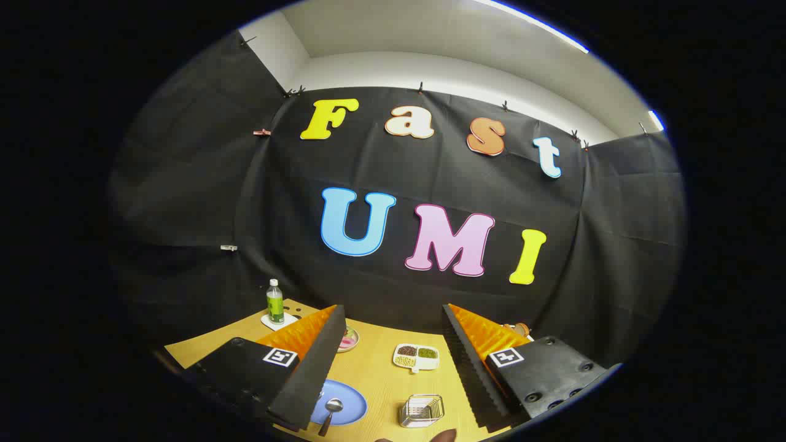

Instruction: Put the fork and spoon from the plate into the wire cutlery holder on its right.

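Gripper view: the gripper (393, 362) is held spread and empty above the counter (381, 380), presumably for approach, while the spoon (331, 410) lies on the blue plate (351, 405) near one finger, left of the wire cutlery holder (422, 410).

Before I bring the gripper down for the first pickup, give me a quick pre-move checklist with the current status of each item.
1. Gripper open with nothing between its fingers: ok.
2. Spoon lying on the blue plate, partly behind one finger: ok.
3. Fork located on the plate: cannot tell, the finger hides part of the plate.
4. Wire cutlery holder upright on the table beside the plate: ok.
5. Holder free to receive cutlery: cannot tell.
6. Sectioned dish and bottle stand beyond the plate, away from the pickup path: ok.
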Motion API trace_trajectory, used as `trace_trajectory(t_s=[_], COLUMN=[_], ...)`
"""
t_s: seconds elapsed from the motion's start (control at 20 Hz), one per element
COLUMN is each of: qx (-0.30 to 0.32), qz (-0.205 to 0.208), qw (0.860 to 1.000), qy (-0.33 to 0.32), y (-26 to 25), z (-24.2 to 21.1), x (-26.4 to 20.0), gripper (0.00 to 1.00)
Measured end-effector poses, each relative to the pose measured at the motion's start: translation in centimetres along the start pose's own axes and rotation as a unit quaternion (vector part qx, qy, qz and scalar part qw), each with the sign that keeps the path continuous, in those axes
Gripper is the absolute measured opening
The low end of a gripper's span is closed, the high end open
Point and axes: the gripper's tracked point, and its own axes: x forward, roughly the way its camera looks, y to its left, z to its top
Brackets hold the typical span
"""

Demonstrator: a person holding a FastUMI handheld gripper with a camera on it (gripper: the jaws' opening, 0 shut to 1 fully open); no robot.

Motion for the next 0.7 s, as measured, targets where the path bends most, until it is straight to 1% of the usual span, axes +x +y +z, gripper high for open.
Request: trace_trajectory(t_s=[0.35, 0.5, 0.7], qx=[-0.002, 0.0, 0.03], qz=[-0.003, 0.003, 0.016], qw=[1.0, 1.0, 0.999], qy=[-0.007, -0.012, -0.004], y=[0.09, 0.2, 0.0], z=[0.1, 0.16, 0.18], x=[-0.06, -0.18, -0.08], gripper=[0.97, 0.97, 0.97])
